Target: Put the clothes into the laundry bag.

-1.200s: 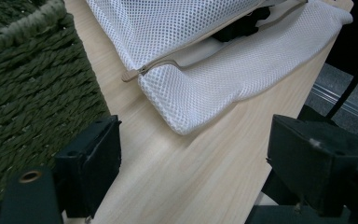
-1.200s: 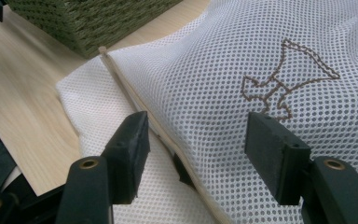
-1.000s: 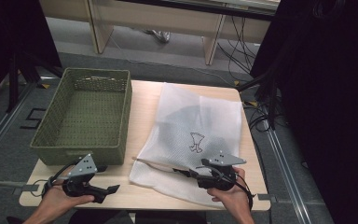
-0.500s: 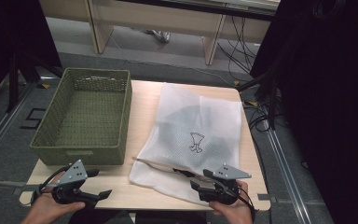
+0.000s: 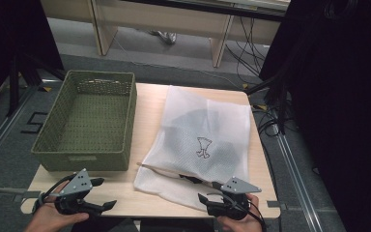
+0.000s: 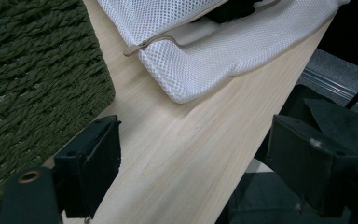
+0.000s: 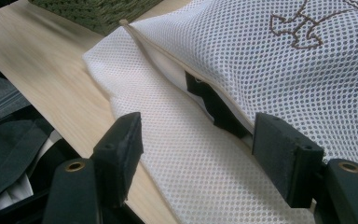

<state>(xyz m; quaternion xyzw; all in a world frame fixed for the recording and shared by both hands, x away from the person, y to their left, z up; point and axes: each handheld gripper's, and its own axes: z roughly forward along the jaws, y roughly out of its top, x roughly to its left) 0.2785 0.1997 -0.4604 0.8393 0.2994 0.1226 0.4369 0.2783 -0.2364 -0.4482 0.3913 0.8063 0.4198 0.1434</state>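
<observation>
Both hands entered from the near table edge. The right gripper (image 5: 211, 202) sat low at the near edge of the white mesh laundry bag (image 5: 207, 125), pointing leftward; its jaws, which had just been opening, stood released with nothing pressed between the pads. The left gripper (image 5: 107, 193) was held level near the table's (image 5: 149, 104) near left corner, jaws released and empty. The bag lay flat, its zipper (image 7: 130, 29) partly open over dark fabric (image 7: 214, 108). Beyond the left gripper stood the green woven basket (image 5: 58, 154).
</observation>
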